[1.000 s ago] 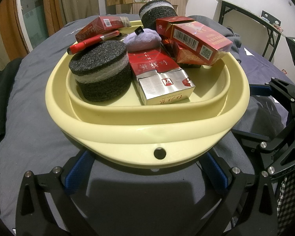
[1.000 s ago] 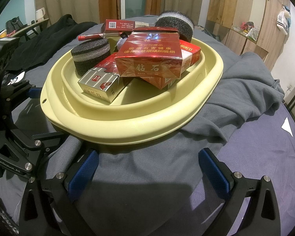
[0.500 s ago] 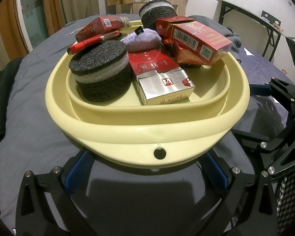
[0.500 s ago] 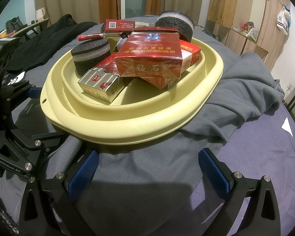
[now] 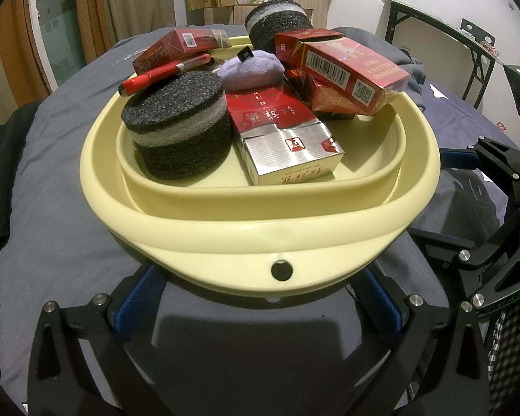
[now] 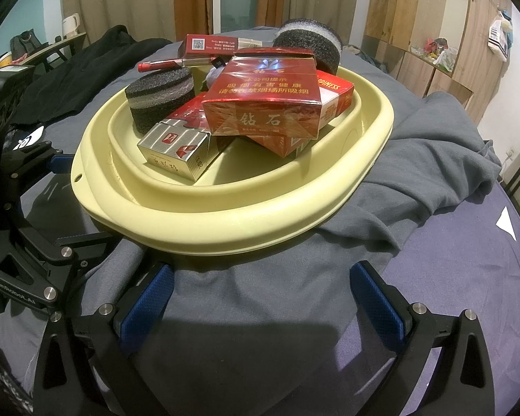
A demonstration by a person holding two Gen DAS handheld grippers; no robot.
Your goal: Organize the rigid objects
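Your left tongs (image 5: 260, 298) and right tongs (image 6: 260, 294) sit spread, empty, before the basin (image 6: 225, 222); its top red box (image 6: 263, 104) reads "钻石".

No visible change, yellow basin (image 5: 260, 239) and its boxes in place, both tools unmoved

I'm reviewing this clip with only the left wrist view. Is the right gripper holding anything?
Observer: No. The right gripper is open and empty, over a grey garment, short of the yellow basin.
Operator: What's on the top red pack, on the face I can't see?
Observer: Gold Chinese characters, no barcode.
Operator: Anything beyond the black clothing?
Observer: What looks like a white kettle on a side table.
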